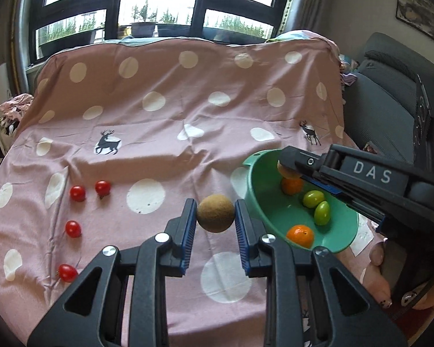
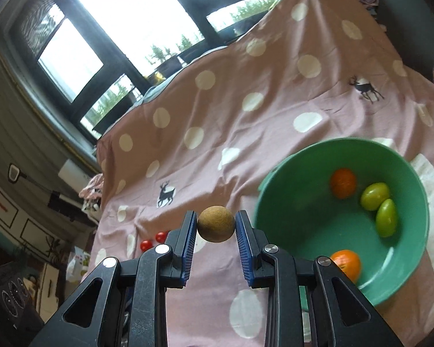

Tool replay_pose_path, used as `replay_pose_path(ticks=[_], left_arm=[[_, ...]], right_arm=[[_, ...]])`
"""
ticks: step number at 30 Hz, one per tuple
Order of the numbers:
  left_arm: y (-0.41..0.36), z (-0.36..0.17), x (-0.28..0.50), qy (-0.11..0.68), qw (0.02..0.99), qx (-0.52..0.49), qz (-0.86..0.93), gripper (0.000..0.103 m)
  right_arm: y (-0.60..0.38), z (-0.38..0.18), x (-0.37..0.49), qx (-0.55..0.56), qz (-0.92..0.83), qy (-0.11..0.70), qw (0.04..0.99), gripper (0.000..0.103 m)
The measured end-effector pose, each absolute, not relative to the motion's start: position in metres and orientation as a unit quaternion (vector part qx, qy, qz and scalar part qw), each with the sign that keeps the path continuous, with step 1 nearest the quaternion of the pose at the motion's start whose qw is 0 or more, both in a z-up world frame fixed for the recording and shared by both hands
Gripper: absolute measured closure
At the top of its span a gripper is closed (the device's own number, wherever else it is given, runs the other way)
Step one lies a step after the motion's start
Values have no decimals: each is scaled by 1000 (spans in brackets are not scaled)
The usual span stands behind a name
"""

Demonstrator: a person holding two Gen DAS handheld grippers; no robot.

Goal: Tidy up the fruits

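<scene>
My left gripper (image 1: 215, 217) is shut on a round brown fruit (image 1: 215, 213) and holds it above the pink cloth, just left of the green bowl (image 1: 254, 196). My right gripper (image 2: 216, 224) is shut on another round brown fruit (image 2: 216, 223); in the left wrist view it reaches over the bowl's far rim (image 1: 289, 170). The bowl (image 2: 277, 202) holds two oranges (image 2: 343, 183) (image 2: 347, 264) and two green fruits (image 2: 374, 196) (image 2: 386, 217). Several red cherry tomatoes (image 1: 77, 193) lie on the cloth at the left.
A pink polka-dot cloth (image 1: 173, 121) with deer prints covers the table. A dark grey chair (image 1: 390, 92) stands at the right. Windows (image 1: 159, 0) are behind the table. White paper (image 2: 431, 179) lies beside the bowl.
</scene>
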State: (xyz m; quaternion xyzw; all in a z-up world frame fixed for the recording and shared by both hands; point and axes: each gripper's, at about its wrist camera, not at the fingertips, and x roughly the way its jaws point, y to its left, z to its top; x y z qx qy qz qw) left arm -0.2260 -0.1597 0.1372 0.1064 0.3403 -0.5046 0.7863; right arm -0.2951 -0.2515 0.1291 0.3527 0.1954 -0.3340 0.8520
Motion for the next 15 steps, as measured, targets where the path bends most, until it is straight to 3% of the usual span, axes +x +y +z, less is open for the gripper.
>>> replay_pose_path(ticks=[15], left_arm=[[-241, 112, -271, 371, 713, 141, -578, 76]], right_arm=[[-293, 108, -377, 404, -429, 189, 785, 73]])
